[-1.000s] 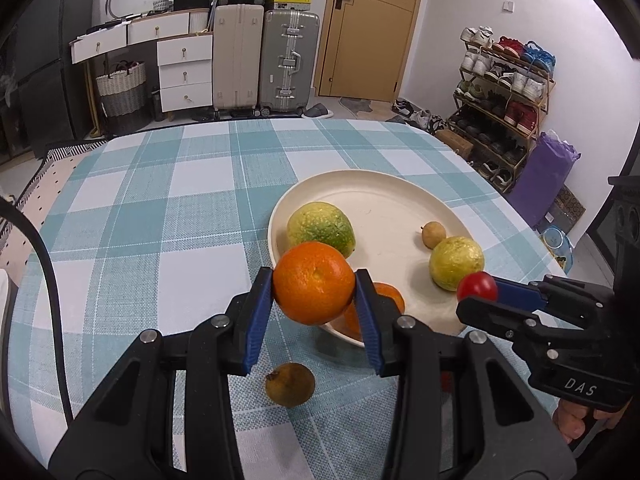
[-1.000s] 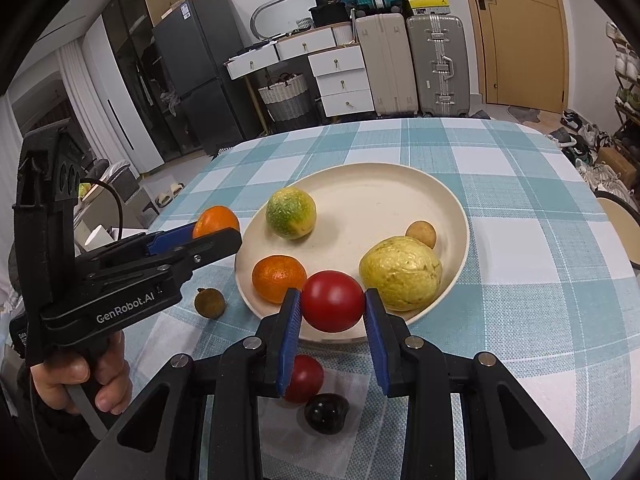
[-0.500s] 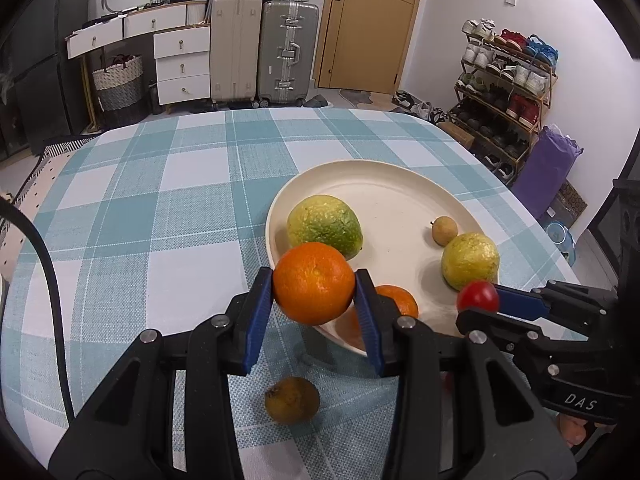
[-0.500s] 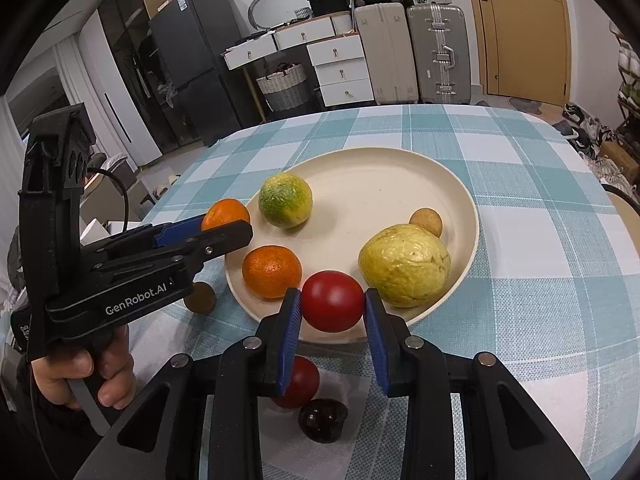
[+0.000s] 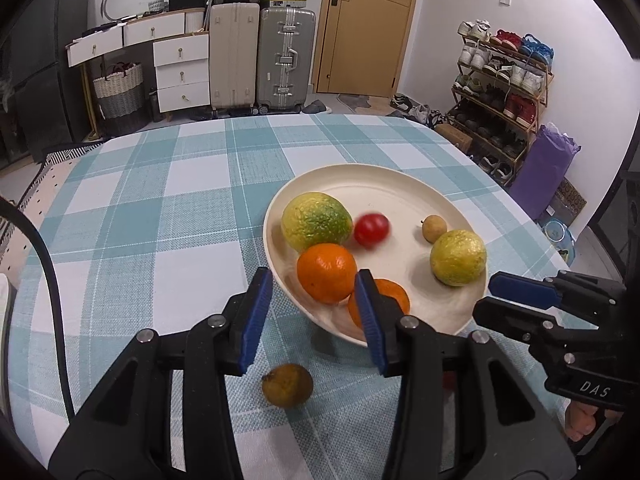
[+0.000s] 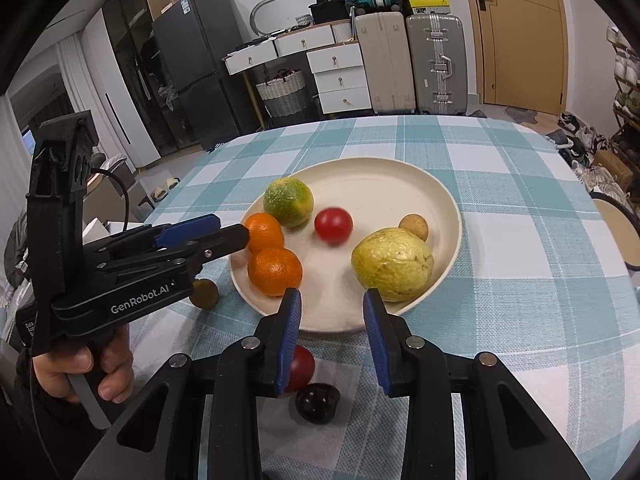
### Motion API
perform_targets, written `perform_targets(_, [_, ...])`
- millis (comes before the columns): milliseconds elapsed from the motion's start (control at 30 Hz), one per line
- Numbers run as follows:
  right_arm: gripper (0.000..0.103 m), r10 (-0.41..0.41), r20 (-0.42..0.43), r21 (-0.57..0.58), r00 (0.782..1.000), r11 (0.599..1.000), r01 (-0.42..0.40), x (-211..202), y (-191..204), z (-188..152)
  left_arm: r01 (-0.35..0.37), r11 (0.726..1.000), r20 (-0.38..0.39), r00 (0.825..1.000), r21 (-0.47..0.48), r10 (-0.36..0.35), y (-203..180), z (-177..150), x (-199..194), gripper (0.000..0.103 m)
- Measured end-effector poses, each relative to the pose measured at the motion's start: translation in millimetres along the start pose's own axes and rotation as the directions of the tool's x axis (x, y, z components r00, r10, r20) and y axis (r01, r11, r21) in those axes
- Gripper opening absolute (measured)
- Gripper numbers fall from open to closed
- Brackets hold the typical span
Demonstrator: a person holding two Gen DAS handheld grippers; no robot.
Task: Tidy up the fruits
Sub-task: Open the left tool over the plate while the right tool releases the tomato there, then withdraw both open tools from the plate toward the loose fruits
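Left gripper [image 5: 314,310]: jaws spread, holding nothing; orange [image 5: 327,273] on the plate [image 5: 400,184]. Right gripper [image 6: 331,330]: jaws apart, empty. Red fruit [image 6: 333,225], blurred, apparently resting on the plate.

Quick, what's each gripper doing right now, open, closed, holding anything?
Left gripper: open, holding nothing; the orange sits on the plate between its jaws.
Right gripper: open, empty; the red tomato lies on the plate.
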State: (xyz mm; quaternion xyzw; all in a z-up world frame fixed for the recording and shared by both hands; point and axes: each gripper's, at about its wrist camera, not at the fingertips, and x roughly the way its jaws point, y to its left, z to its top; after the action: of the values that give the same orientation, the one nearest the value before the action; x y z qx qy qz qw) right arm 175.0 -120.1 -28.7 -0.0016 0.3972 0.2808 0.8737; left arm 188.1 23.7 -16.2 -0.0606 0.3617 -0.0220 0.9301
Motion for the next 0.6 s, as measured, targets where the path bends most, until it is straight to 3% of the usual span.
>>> perform_targets(133, [0.053,-0.019,0.026,-0.002,0.999,1.000,0.020,-14,-1,-5,-0.027,1.000,0.041,0.999,-0.012,0.027,4,-6,-23,0.069])
perform_targets(233, [0.074,-0.053,0.035,-0.001,0.998,0.999,0.053,-22,0,-10,-0.053,0.998,0.067,0.996,-0.019,0.054,8,-14,-42,0.085])
perform_targets(367, [0.091,-0.045,0.048,0.009,0.998,0.999,0.044,-32,0,-16,-0.075,0.997,0.069,0.995,-0.027,0.077,12,-26,-62,0.088])
perform_targets(467, [0.101,-0.052,0.054,0.015,0.997,0.999,0.051,-38,0,-21,-0.095,0.995,0.070,0.993,-0.038,0.097,16,-36,-74,0.101])
perform_targets(600, [0.103,-0.058,0.055,0.027,0.997,0.998,0.057,-43,1,-27,-0.091,0.995,0.059,0.994,-0.051,0.094,20,-49,-84,0.102])
